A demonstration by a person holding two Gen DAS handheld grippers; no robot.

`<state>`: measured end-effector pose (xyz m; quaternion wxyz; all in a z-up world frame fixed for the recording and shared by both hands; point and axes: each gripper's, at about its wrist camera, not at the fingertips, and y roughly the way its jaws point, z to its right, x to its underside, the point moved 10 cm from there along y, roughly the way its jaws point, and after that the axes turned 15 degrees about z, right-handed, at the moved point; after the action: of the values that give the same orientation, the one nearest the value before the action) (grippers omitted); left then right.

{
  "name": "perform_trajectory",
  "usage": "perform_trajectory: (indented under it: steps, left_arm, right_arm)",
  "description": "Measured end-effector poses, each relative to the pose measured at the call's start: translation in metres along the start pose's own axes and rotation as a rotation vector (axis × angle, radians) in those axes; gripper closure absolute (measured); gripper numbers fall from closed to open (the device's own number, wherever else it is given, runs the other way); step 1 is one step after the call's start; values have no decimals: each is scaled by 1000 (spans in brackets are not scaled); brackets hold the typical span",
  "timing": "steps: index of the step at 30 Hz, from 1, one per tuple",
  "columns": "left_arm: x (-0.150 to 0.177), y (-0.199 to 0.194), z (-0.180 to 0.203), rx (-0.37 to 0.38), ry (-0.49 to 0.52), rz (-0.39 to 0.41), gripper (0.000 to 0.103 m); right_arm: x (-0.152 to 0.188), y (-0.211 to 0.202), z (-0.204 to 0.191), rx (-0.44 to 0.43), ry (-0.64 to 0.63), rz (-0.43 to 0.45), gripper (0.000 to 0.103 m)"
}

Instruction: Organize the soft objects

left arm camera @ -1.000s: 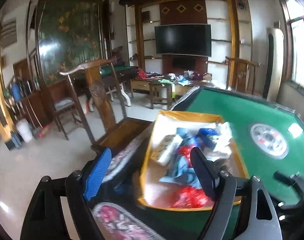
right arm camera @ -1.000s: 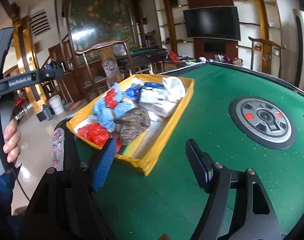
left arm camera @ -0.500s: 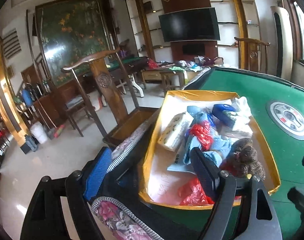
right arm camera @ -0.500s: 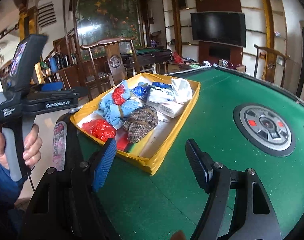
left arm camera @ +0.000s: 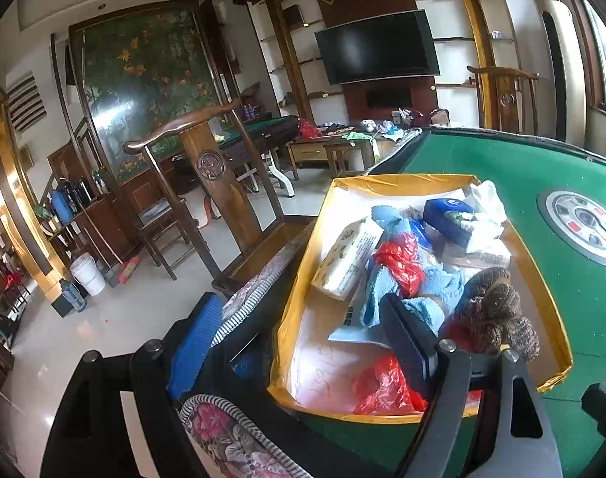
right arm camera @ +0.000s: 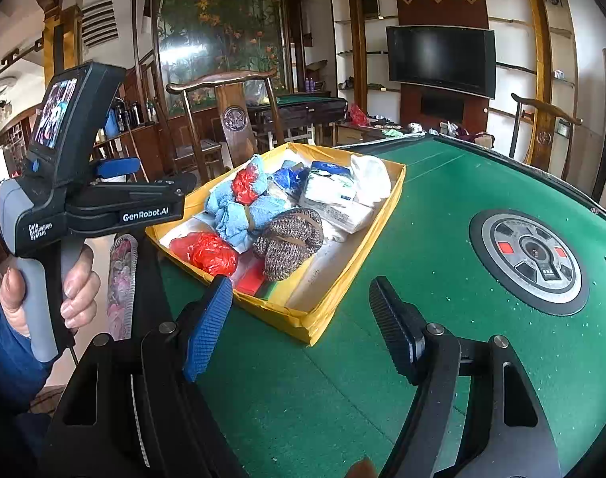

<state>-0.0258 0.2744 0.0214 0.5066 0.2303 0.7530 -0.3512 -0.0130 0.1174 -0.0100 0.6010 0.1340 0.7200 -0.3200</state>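
Both the left gripper (left arm camera: 299, 332) and right gripper (right arm camera: 299, 328) have empty, wide jaws, and the brown knit bundle (right arm camera: 289, 239) in the yellow box (right arm camera: 376, 235) looks soft and light, easy to pinch in its middle.

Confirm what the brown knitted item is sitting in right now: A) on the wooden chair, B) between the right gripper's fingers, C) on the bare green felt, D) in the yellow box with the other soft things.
D: the brown knitted item lies inside the yellow box, against the blue cloth bundle; the right gripper is open over bare felt.
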Motion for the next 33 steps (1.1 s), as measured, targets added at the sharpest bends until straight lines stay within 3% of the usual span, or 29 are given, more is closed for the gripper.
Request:
perform_trajectory:
  steps: [33]
  left_arm:
    - [1,-6,-2,-29,45,19,22]
  right_arm:
    - [-3,1,2,14,25,-1,31]
